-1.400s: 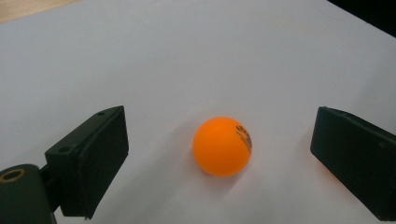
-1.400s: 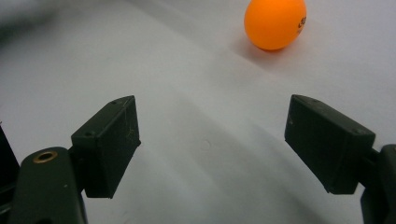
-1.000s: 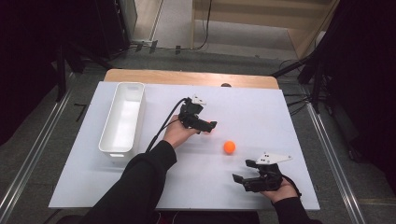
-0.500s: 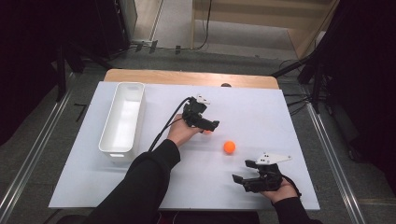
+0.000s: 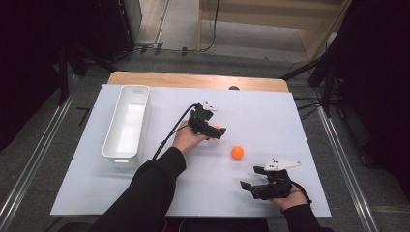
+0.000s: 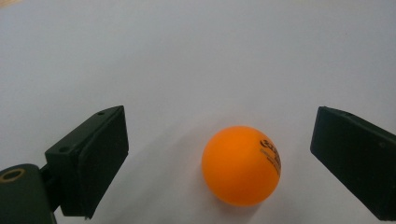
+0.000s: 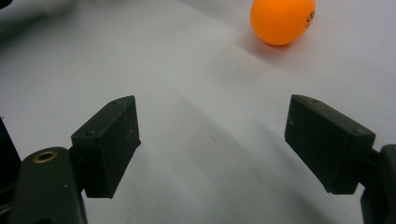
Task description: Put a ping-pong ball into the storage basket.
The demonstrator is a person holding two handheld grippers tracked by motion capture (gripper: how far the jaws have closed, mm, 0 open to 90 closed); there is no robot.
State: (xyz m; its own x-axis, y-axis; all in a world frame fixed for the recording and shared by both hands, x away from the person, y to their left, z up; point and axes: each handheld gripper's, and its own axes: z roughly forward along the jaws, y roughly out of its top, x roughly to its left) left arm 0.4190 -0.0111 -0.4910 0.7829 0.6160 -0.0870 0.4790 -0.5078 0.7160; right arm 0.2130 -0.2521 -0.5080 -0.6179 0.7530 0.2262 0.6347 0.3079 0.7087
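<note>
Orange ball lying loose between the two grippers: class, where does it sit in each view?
High view: orange ball, right of centre on the white mat.
Left gripper view: a ball between the open fingers, perhaps the same one.
Right gripper view: top right, beyond the fingers.
Shared landmark: the white mat.

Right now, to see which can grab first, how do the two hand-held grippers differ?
The left hand-held gripper has a small orange ball between its jaws, untouched; the right hand-held gripper frames bare white table, with a second orange ball ahead. The left sits mid-table, the right near the front edge. Both stand open.
</note>
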